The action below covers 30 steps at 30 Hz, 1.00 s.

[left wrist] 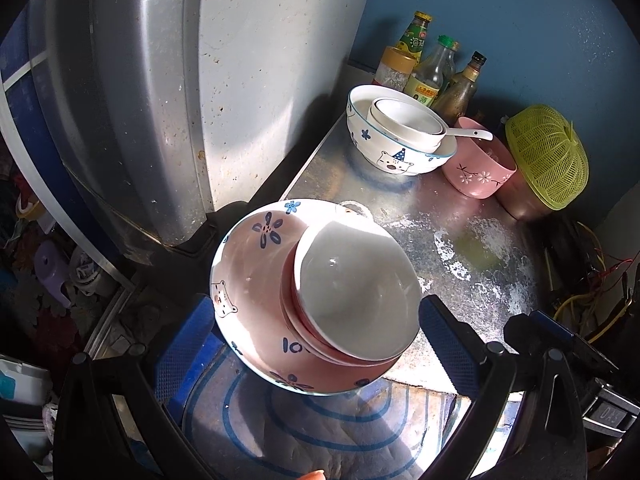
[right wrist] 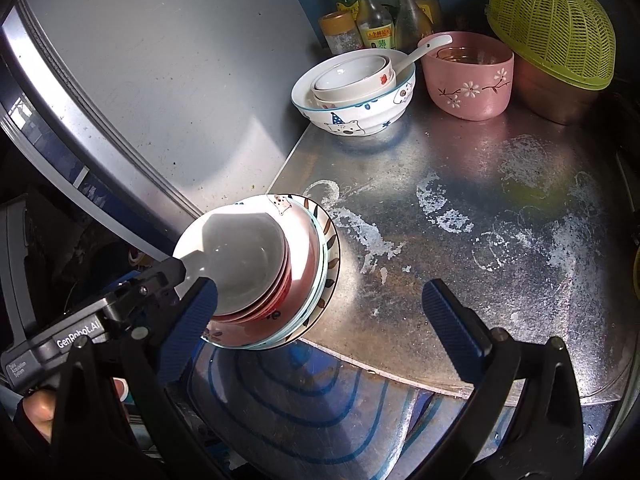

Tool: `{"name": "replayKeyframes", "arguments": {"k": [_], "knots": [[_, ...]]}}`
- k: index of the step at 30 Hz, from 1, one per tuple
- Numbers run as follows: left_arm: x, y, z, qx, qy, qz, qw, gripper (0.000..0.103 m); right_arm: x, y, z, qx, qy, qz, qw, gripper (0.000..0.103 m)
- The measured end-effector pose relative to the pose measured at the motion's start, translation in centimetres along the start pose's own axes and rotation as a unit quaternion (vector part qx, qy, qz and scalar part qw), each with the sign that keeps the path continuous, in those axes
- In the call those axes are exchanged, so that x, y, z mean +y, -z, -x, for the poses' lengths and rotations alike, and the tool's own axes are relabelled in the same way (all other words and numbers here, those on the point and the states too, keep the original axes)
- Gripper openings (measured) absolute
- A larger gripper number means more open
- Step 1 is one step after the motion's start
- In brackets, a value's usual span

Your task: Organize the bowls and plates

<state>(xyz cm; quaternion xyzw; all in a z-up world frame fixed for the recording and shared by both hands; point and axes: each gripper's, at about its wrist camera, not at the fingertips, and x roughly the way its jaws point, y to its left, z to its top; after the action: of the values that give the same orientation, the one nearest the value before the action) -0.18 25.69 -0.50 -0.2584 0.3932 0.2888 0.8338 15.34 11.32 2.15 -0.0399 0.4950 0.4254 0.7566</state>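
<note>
Left claw (left wrist: 318,328) spread wide around our nested stack (left wrist: 316,300) at lower centre, pads clear; second stack (left wrist: 400,136) upper right. Right view: right claw (right wrist: 320,320) open, empty; we count two stacks, five bottles (right wrist: 374,16).

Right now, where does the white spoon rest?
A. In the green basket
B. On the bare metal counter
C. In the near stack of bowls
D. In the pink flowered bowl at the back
D: the white spoon leans with its handle over the rim of the pink flowered bowl, beside the bear-print bowl.
</note>
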Motion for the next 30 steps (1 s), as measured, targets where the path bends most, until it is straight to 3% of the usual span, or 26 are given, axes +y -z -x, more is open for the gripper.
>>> {"name": "replayKeyframes", "arguments": {"k": [30], "knots": [[-1.3, 1.6, 0.4, 0.008, -0.03, -0.027, 0.9991, 0.102, -0.3, 1.4, 1.5, -0.012, 0.021, 0.002, 1.0, 0.103]]}}
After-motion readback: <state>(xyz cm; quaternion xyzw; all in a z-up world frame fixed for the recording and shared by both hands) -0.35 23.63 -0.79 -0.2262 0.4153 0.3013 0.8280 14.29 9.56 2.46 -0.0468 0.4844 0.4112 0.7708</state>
